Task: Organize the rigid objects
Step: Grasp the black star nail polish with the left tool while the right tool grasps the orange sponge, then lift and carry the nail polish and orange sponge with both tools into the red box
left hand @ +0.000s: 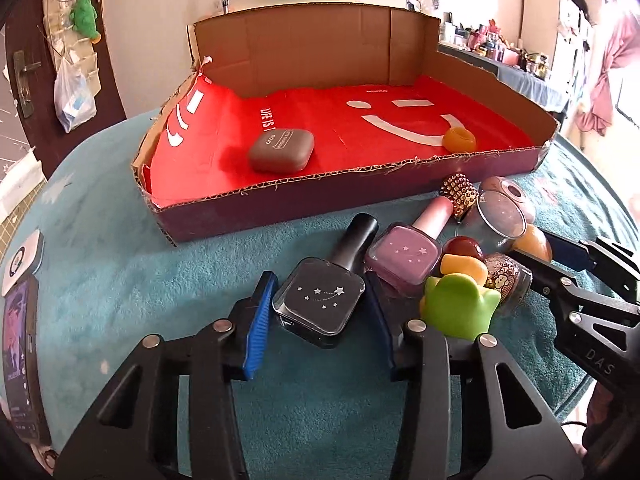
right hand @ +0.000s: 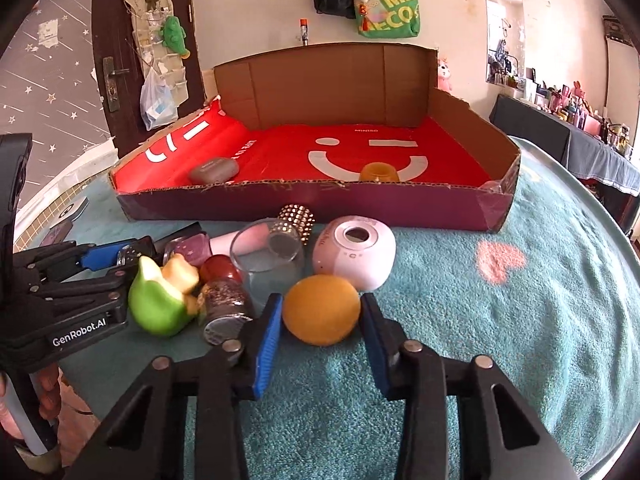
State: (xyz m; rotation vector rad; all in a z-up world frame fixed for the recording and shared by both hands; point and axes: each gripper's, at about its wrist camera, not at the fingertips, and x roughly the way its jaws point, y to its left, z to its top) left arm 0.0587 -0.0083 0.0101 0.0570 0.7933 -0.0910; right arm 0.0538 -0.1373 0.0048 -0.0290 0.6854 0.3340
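Observation:
A black nail polish bottle [left hand: 320, 304] with silver stars lies on the teal towel, and my left gripper [left hand: 320, 284] is shut on its square body, blue pads [left hand: 256, 328] against both sides. An orange ball [right hand: 322, 310] sits between the pads of my right gripper [right hand: 321, 304], which press on its two sides. The cardboard tray [left hand: 280, 196] with a red lining stands behind, holding a grey case [left hand: 280, 150] and an orange cup [left hand: 459, 140]. In the right wrist view the left gripper [right hand: 100, 258] reaches in from the left.
Crowded between the grippers are a purple nail polish bottle [left hand: 402, 254], a green frog toy [left hand: 460, 304], a glitter jar [right hand: 226, 304], a clear glass [right hand: 272, 260], a gold studded cap [right hand: 298, 218] and a pink round device [right hand: 356, 252]. A phone [left hand: 18, 352] lies at the left edge.

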